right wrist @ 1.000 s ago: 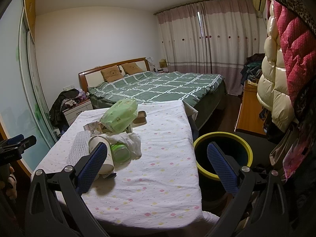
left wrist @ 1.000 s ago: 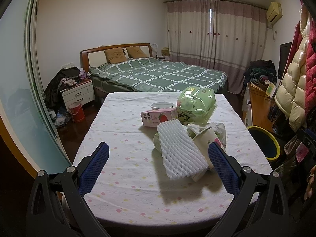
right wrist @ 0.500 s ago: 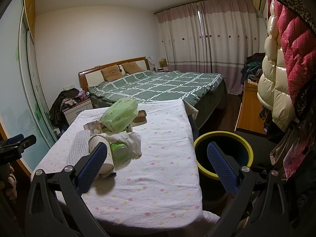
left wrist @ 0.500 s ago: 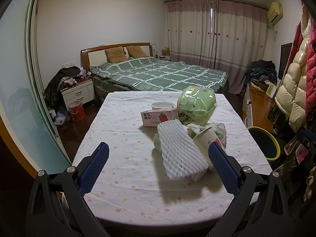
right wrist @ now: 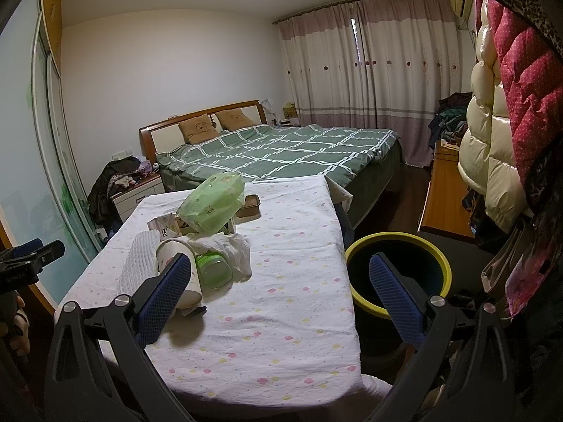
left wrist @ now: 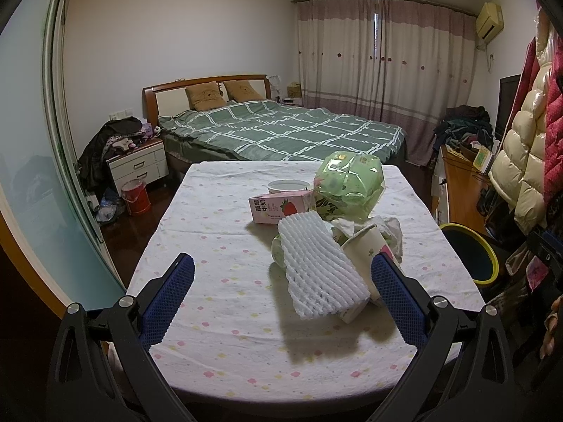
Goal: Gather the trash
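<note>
The trash lies in one heap near the middle of the table, which is covered in a white cloth with small coloured flowers. Nearest the camera in the left wrist view is a white foam fruit-net sleeve, leaning over a white paper cup that lies on its side. Behind them sit a pink strawberry milk carton, a crumpled white tissue, a puffy pale green plastic packet and a small white bowl. The right wrist view also shows a small green-lidded jar tucked against the tissue.

All of it looks light. The foam sleeve should be soft and springy, so a pinch across its narrow width would probably hold best. The paper cup is likely to crush under a hard squeeze; its rim or wall near the mouth seems the sensible place to grip. The plastic packet looks slippery and would give under pressure.

The left claw has its blue pads wide apart, holding nothing, low over the near edge of the table and facing the heap. The right claw is likewise spread and empty, straddling the table's right edge.

A round black bin with a yellow rim stands on the floor just beside that edge, the likely place for the trash. Beyond the table is a bed with a green checked cover.
</note>
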A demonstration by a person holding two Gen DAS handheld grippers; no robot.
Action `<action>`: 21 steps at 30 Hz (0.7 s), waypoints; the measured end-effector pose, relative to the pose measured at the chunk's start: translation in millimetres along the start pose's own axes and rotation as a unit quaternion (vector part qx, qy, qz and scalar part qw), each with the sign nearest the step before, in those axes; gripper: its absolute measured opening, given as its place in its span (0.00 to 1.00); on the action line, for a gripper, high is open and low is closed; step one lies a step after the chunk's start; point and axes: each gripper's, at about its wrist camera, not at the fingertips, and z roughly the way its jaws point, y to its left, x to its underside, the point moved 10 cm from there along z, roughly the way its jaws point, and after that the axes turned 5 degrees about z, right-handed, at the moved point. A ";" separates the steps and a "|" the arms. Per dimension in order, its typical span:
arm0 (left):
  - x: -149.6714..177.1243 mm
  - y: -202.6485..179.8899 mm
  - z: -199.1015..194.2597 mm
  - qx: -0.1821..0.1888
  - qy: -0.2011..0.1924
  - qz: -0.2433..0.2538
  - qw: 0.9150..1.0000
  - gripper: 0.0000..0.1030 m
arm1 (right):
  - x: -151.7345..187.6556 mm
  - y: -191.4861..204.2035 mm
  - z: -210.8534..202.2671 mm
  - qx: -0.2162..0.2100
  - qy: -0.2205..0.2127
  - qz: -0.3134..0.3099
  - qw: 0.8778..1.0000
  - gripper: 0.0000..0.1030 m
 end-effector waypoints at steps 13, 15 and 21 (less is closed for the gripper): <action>1.4 -3.4 2.1 0.002 0.005 0.002 1.000 0.96 | 2.2 -1.3 2.4 0.001 0.003 0.002 1.000 0.94; 0.9 -2.8 2.3 0.002 0.005 0.002 1.000 0.96 | 2.5 -1.5 2.9 0.001 0.003 0.003 1.000 0.94; 2.3 -3.9 3.1 0.002 0.006 0.003 1.000 0.96 | 2.9 -1.8 3.7 0.001 0.004 0.002 1.000 0.94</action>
